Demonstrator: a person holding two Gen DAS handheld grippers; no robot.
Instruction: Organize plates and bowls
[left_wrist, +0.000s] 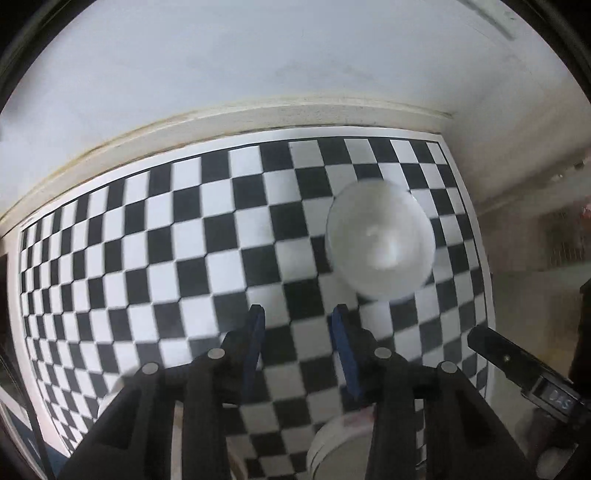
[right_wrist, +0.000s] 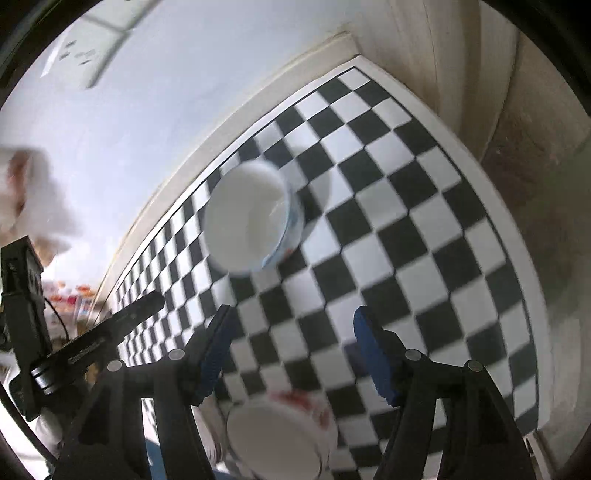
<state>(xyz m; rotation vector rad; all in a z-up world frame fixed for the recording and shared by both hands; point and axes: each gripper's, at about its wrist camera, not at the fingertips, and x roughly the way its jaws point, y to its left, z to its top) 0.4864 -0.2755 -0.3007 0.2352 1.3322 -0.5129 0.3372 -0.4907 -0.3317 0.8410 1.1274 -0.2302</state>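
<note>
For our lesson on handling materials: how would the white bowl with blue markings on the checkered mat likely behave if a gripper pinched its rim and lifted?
The bowl looks glazed and glossy, so probably rigid but slippery. Its deep, rounded wall suggests it may swing or tilt from a one-sided rim grip. It is likely ceramic, so breakable if dropped.

White bowl (left_wrist: 380, 242) on black-and-white checkered mat (left_wrist: 184, 240); blue-padded claws.

A white bowl (right_wrist: 249, 218) with blue outside markings and a red-patterned bowl (right_wrist: 280, 435) sit apart, both upright.

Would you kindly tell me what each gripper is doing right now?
Left gripper: open, holding nothing.
Right gripper: open, holding nothing.
</note>
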